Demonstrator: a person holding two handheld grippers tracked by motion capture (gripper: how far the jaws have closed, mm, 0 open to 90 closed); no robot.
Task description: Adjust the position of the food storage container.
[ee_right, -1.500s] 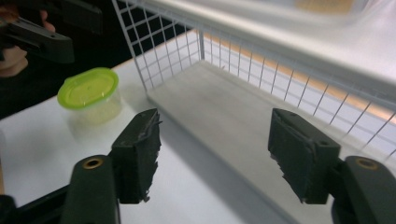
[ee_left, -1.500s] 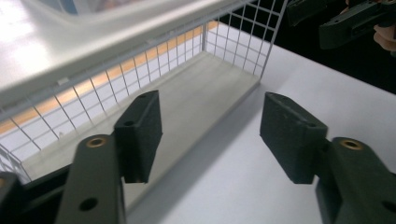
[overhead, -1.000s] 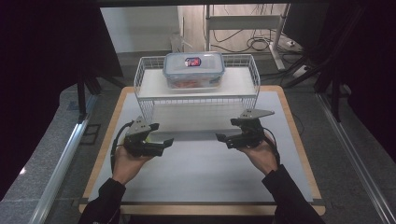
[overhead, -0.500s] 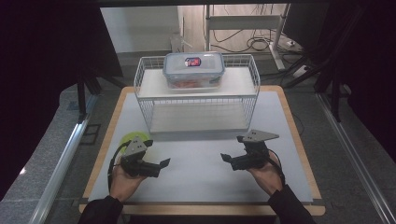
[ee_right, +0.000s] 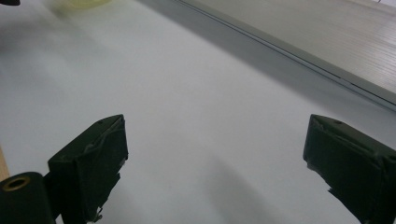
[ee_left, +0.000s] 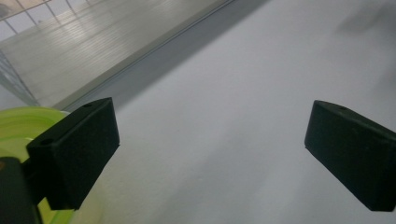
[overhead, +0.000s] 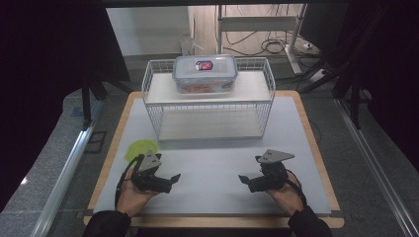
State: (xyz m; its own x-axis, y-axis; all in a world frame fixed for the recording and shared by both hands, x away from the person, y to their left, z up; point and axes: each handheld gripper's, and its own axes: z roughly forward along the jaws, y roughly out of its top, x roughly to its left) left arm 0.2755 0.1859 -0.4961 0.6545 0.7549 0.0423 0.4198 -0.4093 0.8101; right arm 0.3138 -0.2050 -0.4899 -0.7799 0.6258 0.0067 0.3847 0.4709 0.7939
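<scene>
The contents of the lidded plastic box (overhead: pixel 205 74) are blurred to an orange-red smear, and the green disc (overhead: pixel 140 148) is half covered by the left gripper (overhead: pixel 173 178); in the left gripper view the disc (ee_left: pixel 18 126) is cut off behind a jaw. The box is seen on the top shelf of the white wire rack (overhead: pixel 207 106), at the far end of the grey mat (overhead: pixel 217 163). Both grippers are held low over the near mat, well apart, tips turned inward. The left gripper and right gripper (overhead: pixel 243 178) are spread wide, having just been opening, with nothing between them.
</scene>
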